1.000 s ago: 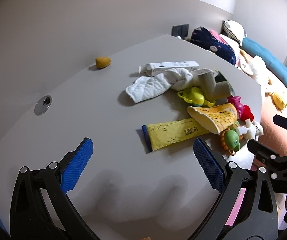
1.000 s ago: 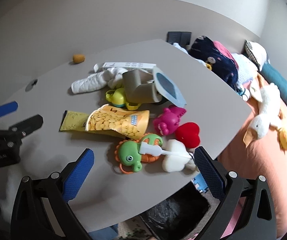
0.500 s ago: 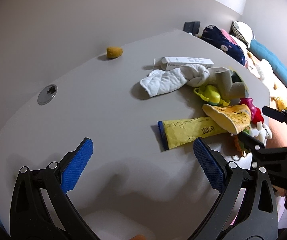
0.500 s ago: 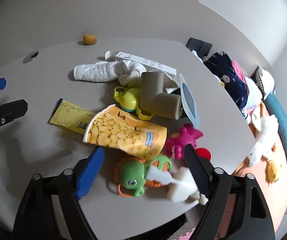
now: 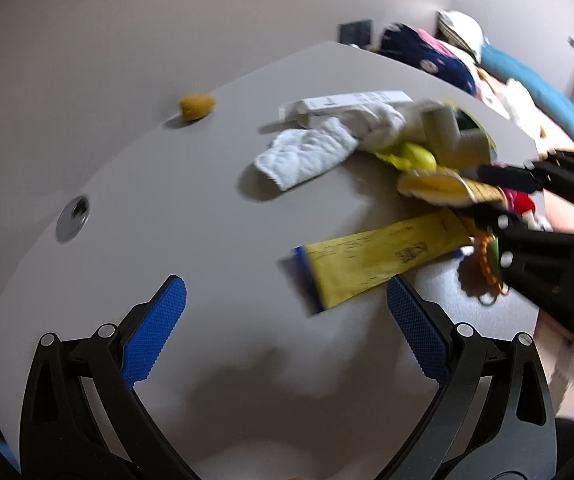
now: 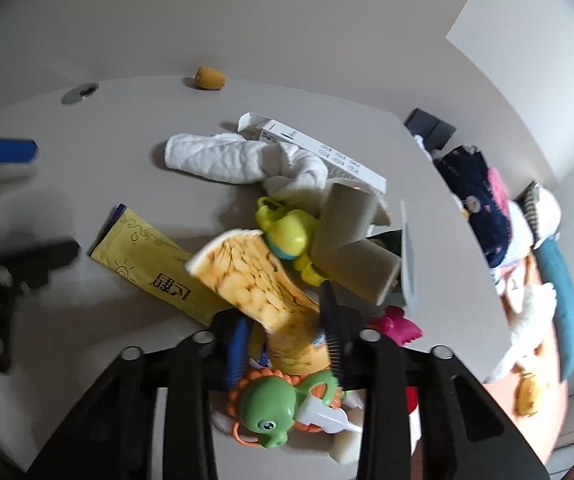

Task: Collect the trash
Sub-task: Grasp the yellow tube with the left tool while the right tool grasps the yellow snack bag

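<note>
Since a second ago the right gripper point(image 6: 283, 344) has swung in over the pile and pinched its jaws onto the bottom end of the crumpled yellow corn-print snack bag point(image 6: 247, 276); the bag's open mouth now stands up off the grey tabletop point(image 6: 87, 184).

The step in hand looks like the first pick-up of trash. Next, I judge, the bag must be lifted straight up and clear, since it overlaps the flat yellow foil sachet with a blue end point(image 5: 371, 260) and sits just beside the green plastic turtle toy point(image 6: 271, 404), which should stay behind.

The left gripper point(image 5: 283, 312) hovers with jaws wide apart and empty over bare table, just short of the sachet's blue end.

Room is best to the left, where the top is clear; the table's right edge lies close behind the toys.
</note>
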{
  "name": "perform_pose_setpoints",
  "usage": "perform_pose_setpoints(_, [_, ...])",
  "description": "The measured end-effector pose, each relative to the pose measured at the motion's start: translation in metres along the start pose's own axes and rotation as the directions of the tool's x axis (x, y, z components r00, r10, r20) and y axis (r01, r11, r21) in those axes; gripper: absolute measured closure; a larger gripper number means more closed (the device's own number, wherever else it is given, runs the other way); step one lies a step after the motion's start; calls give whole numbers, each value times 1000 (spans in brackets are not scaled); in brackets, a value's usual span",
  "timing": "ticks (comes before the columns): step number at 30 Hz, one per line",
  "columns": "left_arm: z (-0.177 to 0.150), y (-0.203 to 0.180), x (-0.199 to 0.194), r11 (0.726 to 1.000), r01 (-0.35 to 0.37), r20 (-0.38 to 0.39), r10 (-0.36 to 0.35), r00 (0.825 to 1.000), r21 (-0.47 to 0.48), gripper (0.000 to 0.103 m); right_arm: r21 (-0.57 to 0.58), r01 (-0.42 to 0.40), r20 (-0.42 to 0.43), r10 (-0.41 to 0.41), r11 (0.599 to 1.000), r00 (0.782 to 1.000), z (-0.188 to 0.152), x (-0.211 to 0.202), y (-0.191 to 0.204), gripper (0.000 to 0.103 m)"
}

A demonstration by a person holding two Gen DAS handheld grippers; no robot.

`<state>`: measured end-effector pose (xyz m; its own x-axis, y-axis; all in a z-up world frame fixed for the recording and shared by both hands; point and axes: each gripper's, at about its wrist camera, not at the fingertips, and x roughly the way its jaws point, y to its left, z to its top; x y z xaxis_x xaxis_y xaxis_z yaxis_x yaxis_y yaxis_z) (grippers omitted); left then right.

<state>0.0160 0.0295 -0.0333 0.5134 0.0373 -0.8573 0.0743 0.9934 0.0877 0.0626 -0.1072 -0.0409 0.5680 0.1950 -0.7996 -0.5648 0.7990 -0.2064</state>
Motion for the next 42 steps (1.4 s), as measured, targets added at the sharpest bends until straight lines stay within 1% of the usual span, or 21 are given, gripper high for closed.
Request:
perform_pose_setpoints(3, [4, -7, 6, 999, 20, 0, -20, 1000, 50, 6, 58, -74, 13, 73, 996, 997, 2, -5, -12, 79])
perform_pose_setpoints(6, [7, -16, 13, 993, 45, -1, -45, 999, 108, 6, 116, -146, 30, 143, 983, 989, 5, -11, -22, 80])
perform_pose_setpoints(8, [9, -22, 18, 987, 56, -4, -57, 998, 153, 6, 146, -176, 42, 171, 974, 984, 7, -17, -28, 80])
perform_pose_setpoints(11, [14, -31, 28, 969, 77, -13, -76, 997, 235, 6, 189, -203, 63, 194, 961, 979, 9, -26, -35, 80])
perform_pose_setpoints(15, [19, -40, 43, 946, 100, -17, -100, 995, 308, 6, 262, -236, 93, 219, 936, 971, 8, -37, -47, 80])
perform_pose_setpoints(17, [25, -42, 51, 937, 102, -24, -100, 995, 334, 6, 292, -244, 103, 223, 925, 969, 8, -42, -54, 80])
perform_pose_setpoints(21, [34, -44, 65, 931, 117, -44, -108, 993, 346, 6, 347, -240, 121, 211, 907, 970, 3, -50, -66, 80])
perform_pose_setpoints(23, [36, -46, 69, 932, 126, -48, -117, 992, 340, 7, 374, -242, 128, 208, 895, 970, 0, -53, -72, 80])
perform_pose_setpoints(24, [39, -45, 70, 933, 141, -54, -130, 990, 332, 11, 390, -244, 132, 208, 888, 969, -2, -55, -75, 80])
perform_pose_setpoints(27, [45, -42, 71, 933, 183, -70, -169, 983, 309, 28, 428, -250, 138, 210, 868, 968, -8, -57, -83, 80])
perform_pose_setpoints(28, [46, -41, 70, 934, 190, -70, -177, 982, 302, 37, 438, -252, 140, 212, 863, 967, -10, -57, -85, 80])
perform_pose_setpoints(29, [46, -42, 70, 935, 196, -69, -183, 981, 296, 42, 445, -254, 141, 213, 859, 967, -12, -57, -87, 80])
perform_pose_setpoints(30, [48, -42, 69, 938, 201, -67, -189, 980, 284, 50, 452, -255, 143, 212, 855, 967, -14, -59, -88, 80])
perform_pose_setpoints(31, [49, -43, 69, 940, 196, -62, -187, 981, 279, 54, 457, -254, 144, 210, 852, 967, -16, -59, -90, 80])
perform_pose_setpoints(32, [48, -43, 67, 942, 194, -55, -185, 981, 275, 62, 463, -254, 146, 209, 849, 967, -19, -60, -91, 80])
perform_pose_setpoints(34, [48, -45, 67, 947, 189, -48, -183, 982, 261, 70, 473, -254, 149, 208, 844, 967, -24, -62, -93, 80])
perform_pose_setpoints(35, [46, -47, 66, 949, 187, -43, -182, 982, 255, 72, 478, -255, 151, 208, 841, 966, -26, -63, -95, 80])
perform_pose_setpoints(36, [42, -47, 62, 951, 185, -38, -181, 983, 248, 77, 484, -258, 153, 209, 836, 966, -29, -65, -97, 80])
perform_pose_setpoints(37, [41, -47, 60, 954, 183, -30, -181, 983, 236, 81, 489, -259, 155, 209, 833, 966, -32, -66, -98, 80])
perform_pose_setpoints(39, [40, -47, 54, 960, 184, -12, -186, 982, 209, 84, 496, -259, 160, 206, 829, 965, -38, -70, -101, 80])
perform_pose_setpoints(42, [37, -46, 35, 966, 181, 16, -187, 982, 185, 87, 506, -261, 170, 202, 822, 965, -46, -77, -106, 80])
